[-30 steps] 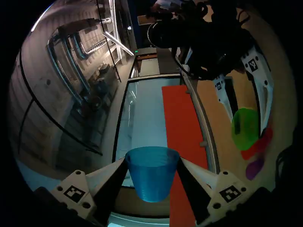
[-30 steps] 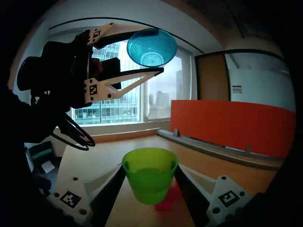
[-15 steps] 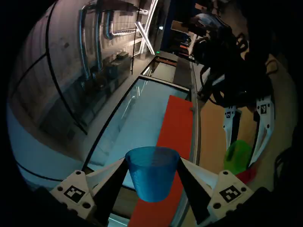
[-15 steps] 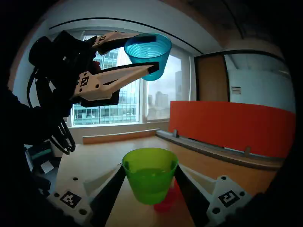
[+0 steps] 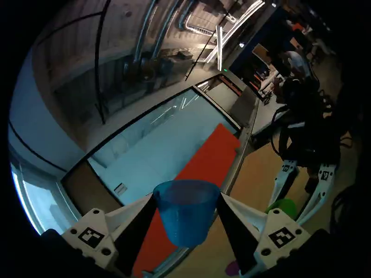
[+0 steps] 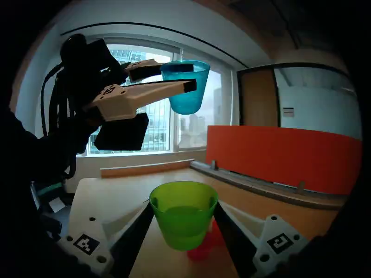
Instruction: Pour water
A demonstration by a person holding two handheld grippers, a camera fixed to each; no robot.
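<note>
A clear blue cup sits between the fingers of my left gripper, which is shut on it. In the right gripper view this blue cup hangs almost upright, high above the table, with the left gripper around it. My right gripper is shut on a green cup that has water in its lower part and stands upright just over the table. From the left gripper view, the green cup and the right gripper lie lower right.
A wooden table runs under both cups, with an orange partition along its far side. A red object lies below the green cup and a purple one nearby. Large windows are behind.
The left gripper has turned the blue cup from tipped over, mouth facing the right gripper view, back to nearly upright. The green cup and right gripper have stayed put.
</note>
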